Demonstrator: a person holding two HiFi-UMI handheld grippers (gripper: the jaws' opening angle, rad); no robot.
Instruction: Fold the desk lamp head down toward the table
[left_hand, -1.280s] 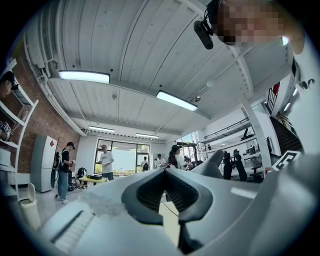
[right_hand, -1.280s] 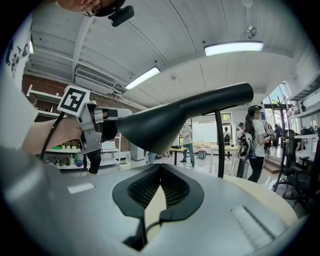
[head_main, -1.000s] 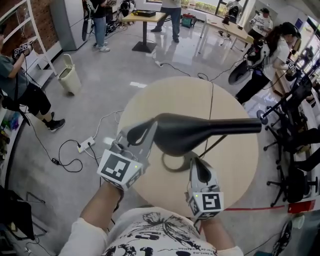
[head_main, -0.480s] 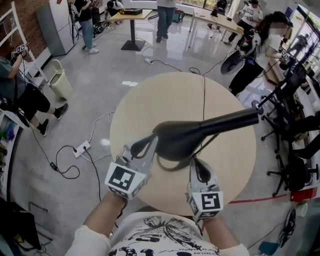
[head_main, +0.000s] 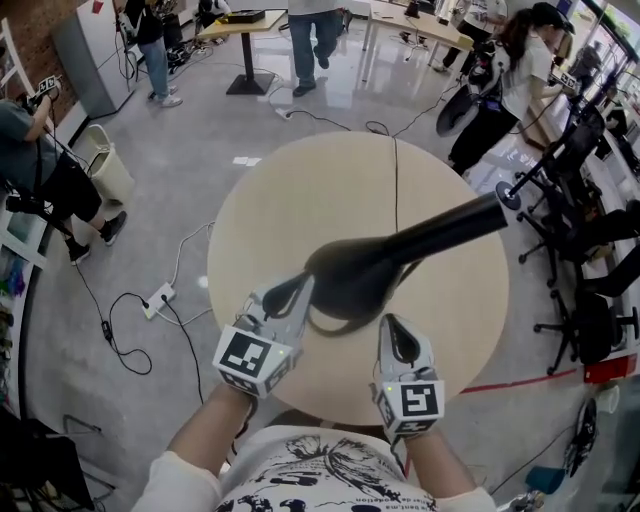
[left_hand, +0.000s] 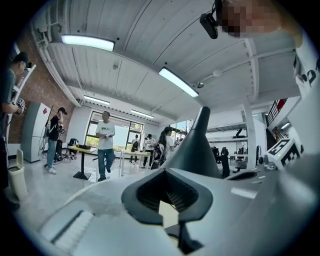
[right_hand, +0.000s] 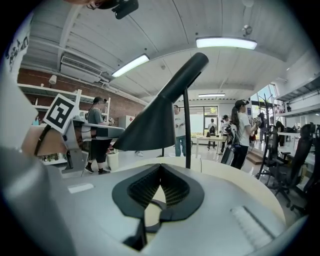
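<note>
We are standing over the round table (head_main: 300, 180), where the black lamp (head_main: 360, 270) is sitting near our edge, its long head slanting out to the right above the tabletop. We are holding the left gripper (head_main: 292, 292) with its jaws pressed together and empty, the tip just beside the head's near end. The right gripper (head_main: 392, 330) is closed too. The base ring (right_hand: 157, 205) is showing through the gap in its pads, and we cannot tell whether they are pinching it.

beige bin (head_main: 103, 163), white power strip (head_main: 157, 298), black office chairs (head_main: 590, 330)
</note>
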